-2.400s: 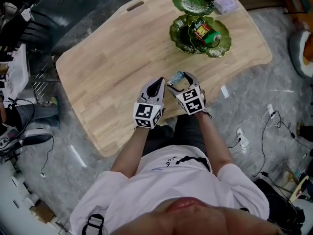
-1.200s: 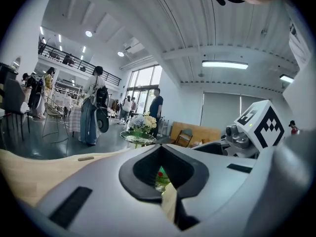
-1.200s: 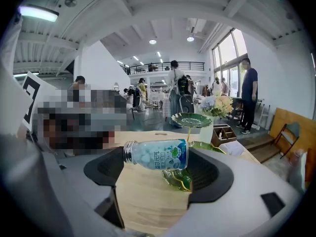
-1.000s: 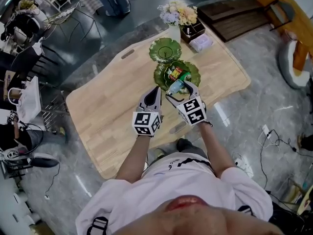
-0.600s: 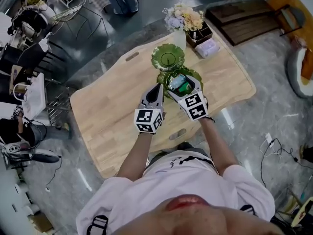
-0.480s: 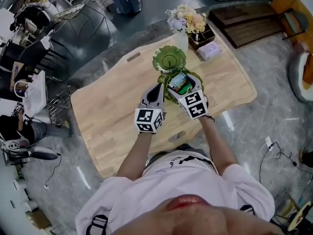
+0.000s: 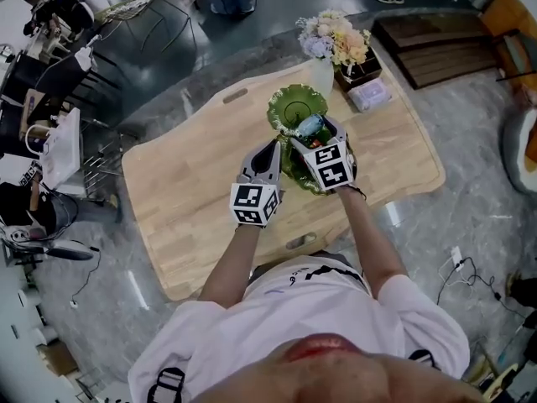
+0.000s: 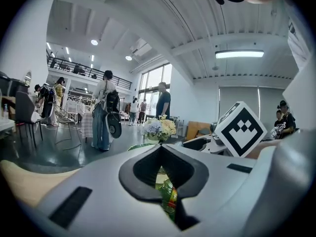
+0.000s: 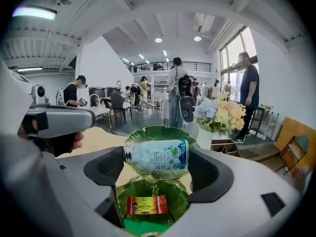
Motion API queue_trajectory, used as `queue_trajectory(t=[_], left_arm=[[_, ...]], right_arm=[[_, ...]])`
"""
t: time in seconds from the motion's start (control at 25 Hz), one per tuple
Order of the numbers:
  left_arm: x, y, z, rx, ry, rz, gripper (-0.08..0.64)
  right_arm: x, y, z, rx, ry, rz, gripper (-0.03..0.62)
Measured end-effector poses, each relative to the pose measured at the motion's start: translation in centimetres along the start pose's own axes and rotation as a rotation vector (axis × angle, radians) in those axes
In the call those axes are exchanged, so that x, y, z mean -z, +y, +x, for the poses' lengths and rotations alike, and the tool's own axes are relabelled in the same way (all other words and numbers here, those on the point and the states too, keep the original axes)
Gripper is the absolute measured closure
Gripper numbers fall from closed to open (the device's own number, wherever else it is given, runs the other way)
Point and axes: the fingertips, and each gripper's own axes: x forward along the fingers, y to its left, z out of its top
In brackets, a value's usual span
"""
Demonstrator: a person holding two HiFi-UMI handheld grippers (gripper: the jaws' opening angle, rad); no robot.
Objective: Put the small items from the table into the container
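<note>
My right gripper (image 7: 312, 129) (image 9: 157, 158) is shut on a small clear bottle of white mints (image 9: 156, 155) (image 7: 308, 126), held crosswise. It hangs above the far part of a green leaf-shaped dish (image 7: 295, 171) (image 9: 174, 191). That dish holds a red snack packet (image 9: 147, 205) and a green item (image 9: 143, 227). A second, empty green dish (image 7: 294, 107) (image 9: 163, 134) stands just beyond. My left gripper (image 7: 269, 149) (image 8: 163, 157) hovers shut and empty to the left of the near dish, a strip of which shows through its jaws.
A vase of flowers (image 7: 332, 42) (image 9: 219, 116), a dark wooden box (image 7: 359, 70) and a pale packet (image 7: 370, 94) stand at the table's far right. The light wooden table (image 7: 185, 183) has a slot near its front edge. Several people stand in the hall behind.
My right gripper carried the mint bottle from the table's near edge forward to above the near green dish. My left gripper moved forward alongside it, still shut.
</note>
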Motion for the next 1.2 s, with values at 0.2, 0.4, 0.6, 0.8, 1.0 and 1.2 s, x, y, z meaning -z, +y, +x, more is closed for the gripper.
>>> queue_trajectory(t=[0.2, 0.4, 0.6, 0.8, 1.0, 1.2], left_arm=[[0.6, 0.4, 1.0, -0.011, 0.012, -0.009, 0.552], [1.1, 0.8, 1.5, -0.023, 0.021, -0.017, 0.552], [1.2, 0.6, 1.8, -0.027, 0.02, -0.018, 0.552], [1.2, 0.3, 2.1, -0.027, 0.018, -0.016, 0.552], [1.4, -0.7, 1.4, -0.018, 0.018, -0.012, 0.552], [0.8, -0.7, 0.0, -0.026, -0.001, -0.012, 0.552]], right_arm=[[0.4, -0.9, 1.6, -0.01, 0.039, -0.005, 0.172], [0.5, -1.2, 2.5, -0.011, 0.068, -0.042, 0.17], [0.4, -1.6, 2.7, -0.019, 0.065, -0.055, 0.17], [-0.1, -1.7, 2.1, -0.016, 0.042, -0.065, 0.17], [-0.6, -0.2, 0.3, -0.04, -0.015, -0.037, 0.172], [-1.1, 1.8, -0.9, -0.085, -0.044, -0.033, 0.195]])
